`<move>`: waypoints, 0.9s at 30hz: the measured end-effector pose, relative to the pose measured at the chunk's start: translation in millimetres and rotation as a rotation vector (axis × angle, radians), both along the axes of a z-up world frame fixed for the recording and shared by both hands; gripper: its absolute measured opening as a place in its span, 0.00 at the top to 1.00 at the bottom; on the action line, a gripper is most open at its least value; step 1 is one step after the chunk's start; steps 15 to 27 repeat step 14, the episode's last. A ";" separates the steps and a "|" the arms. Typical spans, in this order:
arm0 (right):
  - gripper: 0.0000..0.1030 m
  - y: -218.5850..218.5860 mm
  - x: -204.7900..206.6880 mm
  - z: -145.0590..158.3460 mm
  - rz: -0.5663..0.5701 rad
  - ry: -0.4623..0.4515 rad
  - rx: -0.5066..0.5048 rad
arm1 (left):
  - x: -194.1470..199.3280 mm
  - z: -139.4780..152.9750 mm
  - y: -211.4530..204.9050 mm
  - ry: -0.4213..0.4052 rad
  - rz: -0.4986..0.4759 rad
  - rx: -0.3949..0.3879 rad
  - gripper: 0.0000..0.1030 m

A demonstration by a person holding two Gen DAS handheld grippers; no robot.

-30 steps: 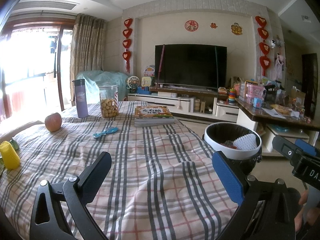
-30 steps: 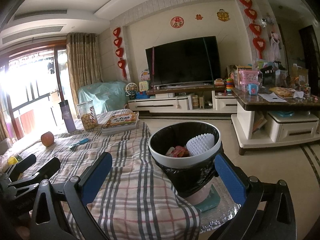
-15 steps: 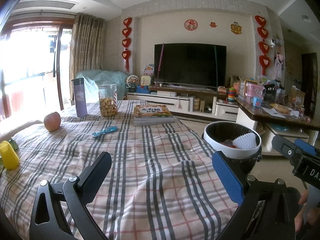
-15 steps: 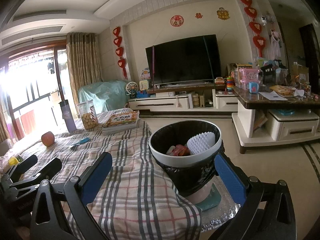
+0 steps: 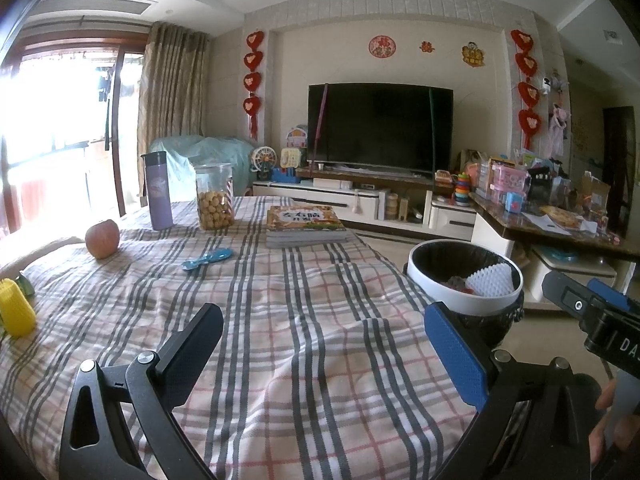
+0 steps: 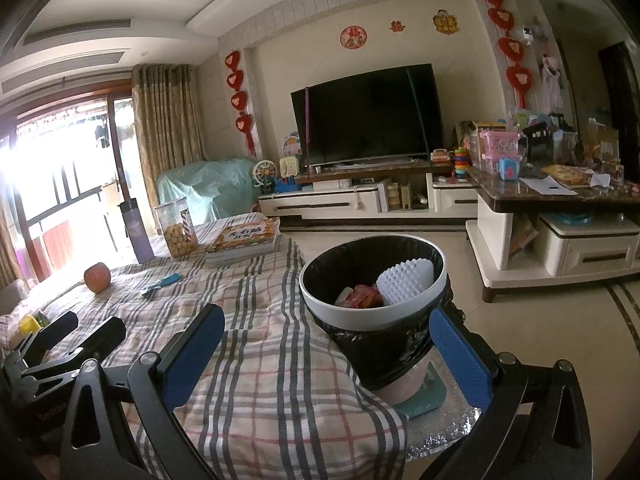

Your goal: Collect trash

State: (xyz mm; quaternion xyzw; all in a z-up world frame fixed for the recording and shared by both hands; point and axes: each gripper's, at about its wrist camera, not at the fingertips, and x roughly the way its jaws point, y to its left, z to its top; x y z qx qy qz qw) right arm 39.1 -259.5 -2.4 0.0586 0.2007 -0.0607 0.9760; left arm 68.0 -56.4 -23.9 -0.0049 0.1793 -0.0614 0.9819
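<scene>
Bin [image 6: 372,304] stands on the floor just beside the right edge of the surface [image 5: 280,340], white rim, black liner folded over the outside. Inside the bin: a white foam net [image 6: 406,278] leaning on the far-right wall, a red wrapper [image 6: 362,296] beside it toward the middle, something pale at the wrapper's left, too small to tell. Under the bin, a teal base on a silvery mat [image 6: 440,428].

Surface is covered in a plaid cloth, grey and pink stripes, rumpled near the bin.

Left tool [image 5: 320,344] hangs over the near part of the cloth, left of the bin, fingers spread wide, nothing between them. Right tool [image 6: 326,354] is held low in front of the bin, fingers also spread wide and empty; its right finger overlaps the bin's liner in the wrist view, contact not clear.

Farther across the surface from the bin: a stack of books [image 5: 306,226], closest to the bin's side. Left of that, a clear jar [image 5: 214,196] of round biscuits, then a purple bottle [image 5: 158,190], both upright. A blue scoop [image 5: 206,259] lies flat on the cloth, nearer than the jar. An apple [image 5: 102,239] sits left of the scoop. At the far left edge, well apart from the bin, a yellow ridged thing [image 5: 16,312], upright.
</scene>
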 end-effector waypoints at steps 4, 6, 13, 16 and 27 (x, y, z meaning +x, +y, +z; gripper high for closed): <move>0.00 0.3 -0.1 0.4 0.001 0.000 0.000 | 2.8 -2.4 0.3 0.010 -0.006 -0.009 0.01; 0.00 2.1 2.4 -2.2 0.003 0.003 0.001 | 4.2 -3.9 0.7 0.017 -0.008 -0.015 0.01; 0.00 15.3 9.7 -10.6 0.008 0.023 0.005 | 10.5 -5.8 6.9 0.040 -0.007 -0.030 0.01; 0.00 16.2 9.5 -11.2 0.008 0.027 0.006 | 10.9 -7.1 7.8 0.046 -0.008 -0.033 0.01; 0.00 16.2 9.5 -11.2 0.008 0.027 0.006 | 10.9 -7.1 7.8 0.046 -0.008 -0.033 0.01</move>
